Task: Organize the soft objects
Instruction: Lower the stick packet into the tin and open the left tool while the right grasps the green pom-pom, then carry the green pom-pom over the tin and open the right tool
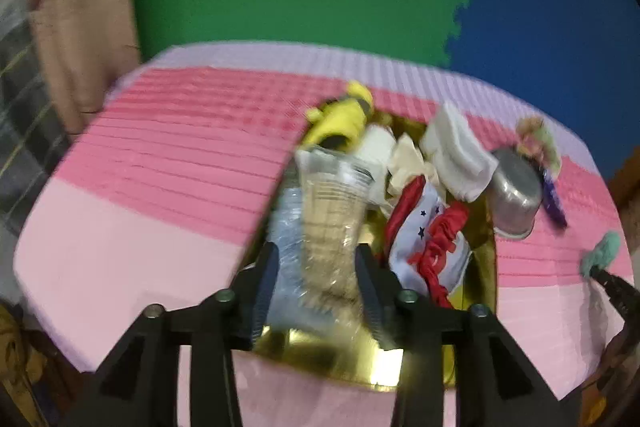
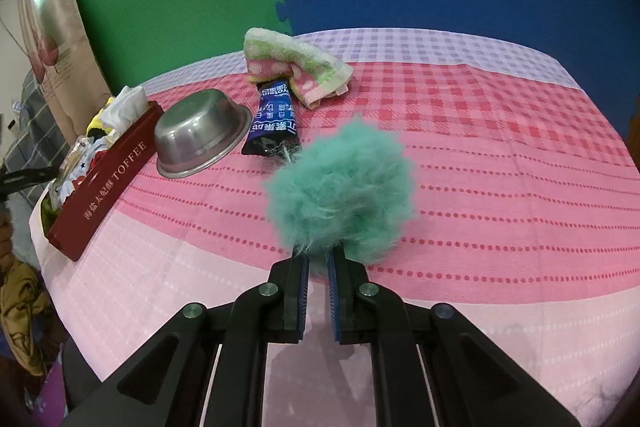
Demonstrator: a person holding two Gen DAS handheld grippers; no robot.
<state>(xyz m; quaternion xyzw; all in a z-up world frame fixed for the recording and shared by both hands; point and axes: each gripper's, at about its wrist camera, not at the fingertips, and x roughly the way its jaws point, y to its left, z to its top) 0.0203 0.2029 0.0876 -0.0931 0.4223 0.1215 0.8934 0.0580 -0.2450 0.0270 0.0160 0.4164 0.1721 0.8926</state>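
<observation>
Teal fluff fills the middle of the right wrist view: a pompom [image 2: 340,195] pinched at its base by the right gripper [image 2: 317,267], whose jaws are pressed nearly together on the fur, over the pink checked tablecloth [image 2: 500,167]. At about ten o'clock from it stands the red toffee box [image 2: 108,183], already stuffed with cloth. An upturned steel bowl [image 2: 200,141] and a dark blue sachet [image 2: 274,125] lie between them, with a folded spotted towel [image 2: 298,65] beyond at twelve o'clock.

Over the box, the left gripper [image 1: 316,267] stands half spread around a crinkly clear plastic packet [image 1: 320,211]. The blur makes it hard to say whether the pads touch it; I judge it is being let go into the gold-lined interior [image 1: 320,351].

To do this well, I would spread those jaws fully and lift straight out so the packet does not drag up with them. The pompom should then travel high over the bowl and drop at the box's near end, where the lining is bare.

Blur smears the box's contents. A yellow plush [image 1: 344,119], white cloths [image 1: 456,151] and a red-and-white starred fabric [image 1: 428,239] are guessable, their shapes not. The box's far end is hidden under the pile.
</observation>
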